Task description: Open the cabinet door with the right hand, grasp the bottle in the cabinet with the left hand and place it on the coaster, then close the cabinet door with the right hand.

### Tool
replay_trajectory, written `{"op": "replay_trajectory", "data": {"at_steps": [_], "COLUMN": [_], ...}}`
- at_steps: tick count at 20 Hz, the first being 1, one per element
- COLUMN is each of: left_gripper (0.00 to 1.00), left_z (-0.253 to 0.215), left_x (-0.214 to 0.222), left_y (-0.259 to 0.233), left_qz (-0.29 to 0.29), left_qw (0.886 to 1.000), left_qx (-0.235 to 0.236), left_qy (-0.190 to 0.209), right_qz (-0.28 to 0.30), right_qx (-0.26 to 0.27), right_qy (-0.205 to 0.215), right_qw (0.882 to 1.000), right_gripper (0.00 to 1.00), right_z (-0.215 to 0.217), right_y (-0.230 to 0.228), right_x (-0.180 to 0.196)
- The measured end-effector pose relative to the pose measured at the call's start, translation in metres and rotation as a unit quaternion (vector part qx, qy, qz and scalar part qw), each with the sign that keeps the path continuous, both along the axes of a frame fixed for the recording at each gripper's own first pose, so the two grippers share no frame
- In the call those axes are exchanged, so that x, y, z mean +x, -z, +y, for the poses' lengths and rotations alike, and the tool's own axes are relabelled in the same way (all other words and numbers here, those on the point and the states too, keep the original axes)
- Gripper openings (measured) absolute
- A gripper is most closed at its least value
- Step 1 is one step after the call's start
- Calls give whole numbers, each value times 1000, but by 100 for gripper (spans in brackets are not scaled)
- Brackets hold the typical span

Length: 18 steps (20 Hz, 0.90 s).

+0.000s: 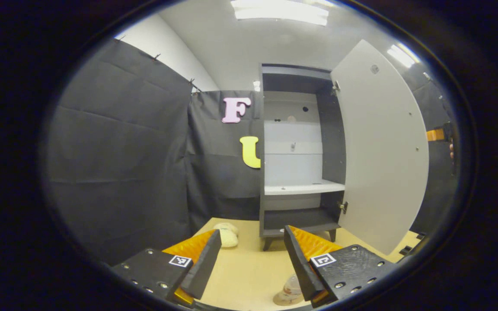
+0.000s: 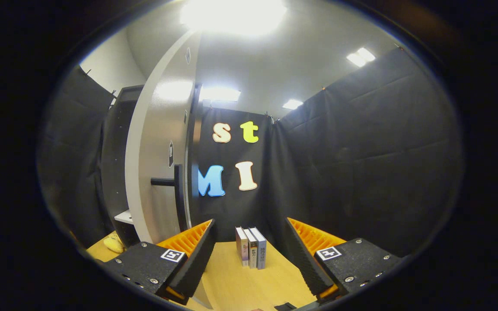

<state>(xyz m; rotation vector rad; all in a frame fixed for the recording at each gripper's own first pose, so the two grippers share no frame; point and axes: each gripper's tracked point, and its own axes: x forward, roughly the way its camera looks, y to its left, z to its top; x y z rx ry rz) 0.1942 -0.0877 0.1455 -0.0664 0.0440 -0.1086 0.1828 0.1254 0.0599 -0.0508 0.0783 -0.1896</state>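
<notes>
I have the door (image 2: 158,142) standing wide open, and in the left gripper view the cabinet (image 1: 333,142) looks bare on its white shelf (image 1: 303,187) and on the dark levels above and below. The bottle (image 1: 292,284), as I read it, is the pale, see-through thing at the near edge of the table (image 1: 249,268), standing on a tan disc I take for the coaster (image 1: 284,298), just beside the left gripper (image 1: 252,231) and partly hidden by one of its fingers. That gripper is spread wide and holds nothing. So I judge the placing done and the closing of the door to be what remains. That move turns on the handle (image 2: 179,190): in the right gripper view it is an upright dark bar on a short stub off the door's outer face, lying ahead and to the left of the right gripper (image 2: 250,221), which is also spread wide and empty. The door's long axis runs upright, and I see it nearly edge-on from here, hinged on the cabinet's far side. The right hand is clearly the nearer one. A row of books (image 2: 251,247) stands straight ahead on the table, apart from the door. I would swing left to reach the bar or the door's face.
</notes>
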Motion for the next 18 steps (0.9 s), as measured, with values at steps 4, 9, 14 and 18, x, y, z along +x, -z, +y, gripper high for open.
{"op": "replay_trajectory", "data": {"at_steps": [4,9,14,18], "left_gripper": [87,84,84,87], "left_z": [31,57,74,88], "left_x": [12,31,41,50], "left_y": [-5,0,4,10], "left_qz": [-8,-8,-7,-7], "left_qw": [1000,1000,1000,1000], "left_qx": [-4,-9,-24,-22], "left_qy": [-8,-6,6,12], "right_qz": [1,0,-1,-4], "right_qx": [-16,6,-3,-6], "right_qy": [20,36,34,35], "right_qw": [1000,999,999,999], "right_gripper": [90,90,90,90], "right_z": [11,26,52,71], "right_y": [-2,-1,-3,-3], "right_x": [-2,-7,-13,-17]}}
